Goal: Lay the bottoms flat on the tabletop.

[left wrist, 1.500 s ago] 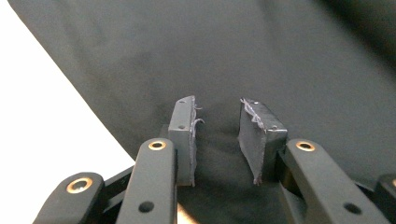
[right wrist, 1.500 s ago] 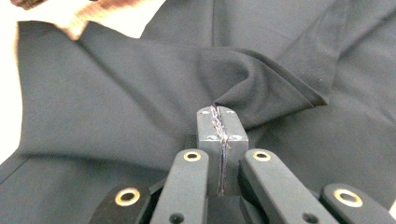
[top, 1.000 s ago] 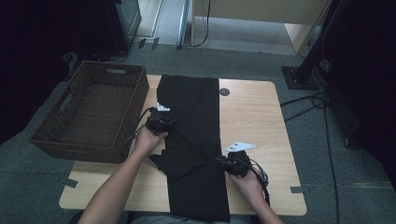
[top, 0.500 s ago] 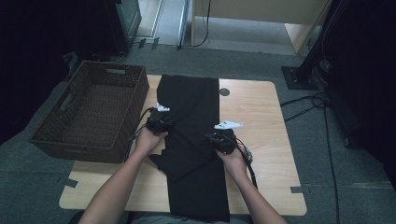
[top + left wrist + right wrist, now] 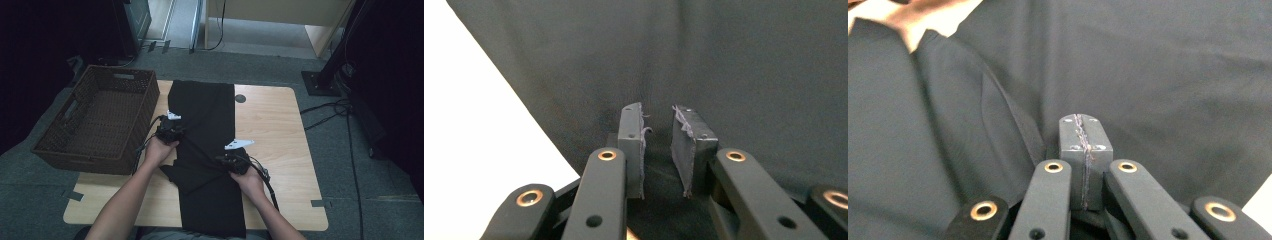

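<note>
Jaws of the right gripper (image 5: 1083,165) have just been closing and now stand pressed flat together, pad against pad; only a hair-thin line of threads shows in the seam, so whether they pinch a fold of the black garment (image 5: 205,150) I cannot tell. Over the last second this gripper (image 5: 234,161) has slid in from the garment's right edge toward its middle, and a diagonal crease now runs across the cloth between the two hands. Jaws of the left gripper (image 5: 663,150) have been closing too, yet a narrow gap remains between the frayed pads (image 5: 631,145), with dark cloth behind it and nothing squeezed; it (image 5: 170,132) sits at the garment's left edge, unmoved. The garment lies lengthwise down the middle of the bench (image 5: 280,130), its near end hanging over the front edge, with the wicker basket (image 5: 100,120) just left. Judging by this, a fold is being started from the right, while the left edge is not yet secured.
</note>
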Available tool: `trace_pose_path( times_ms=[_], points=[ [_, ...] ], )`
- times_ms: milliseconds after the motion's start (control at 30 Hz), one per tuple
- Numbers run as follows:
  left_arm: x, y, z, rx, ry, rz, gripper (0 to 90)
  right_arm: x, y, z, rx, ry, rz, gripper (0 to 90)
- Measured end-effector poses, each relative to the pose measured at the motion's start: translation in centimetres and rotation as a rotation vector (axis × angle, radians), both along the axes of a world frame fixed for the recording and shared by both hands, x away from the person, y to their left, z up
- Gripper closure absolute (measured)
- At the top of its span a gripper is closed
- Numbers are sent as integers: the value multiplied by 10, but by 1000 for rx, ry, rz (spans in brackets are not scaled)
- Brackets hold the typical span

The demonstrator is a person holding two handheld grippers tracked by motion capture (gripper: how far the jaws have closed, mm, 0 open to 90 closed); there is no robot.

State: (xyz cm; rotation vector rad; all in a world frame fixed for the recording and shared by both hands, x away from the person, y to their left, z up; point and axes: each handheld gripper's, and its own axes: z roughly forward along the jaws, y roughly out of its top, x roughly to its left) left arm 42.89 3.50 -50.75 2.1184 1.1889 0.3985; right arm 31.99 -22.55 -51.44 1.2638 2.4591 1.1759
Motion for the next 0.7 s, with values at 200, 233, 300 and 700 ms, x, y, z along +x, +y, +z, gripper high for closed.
trace_pose_path(
  times_ms=[200,233,300,700],
  points=[
    [0,0,0,3,3,-3,752,-29,-10,0,19,20,53,900],
    [0,0,0,3,4,-3,752,-32,-11,0,18,26,63,900],
    [0,0,0,3,4,-2,751,-42,-13,-1,21,18,83,898],
    [0,0,0,-3,5,-2,751,-76,-18,-2,43,42,174,864]
  ],
)
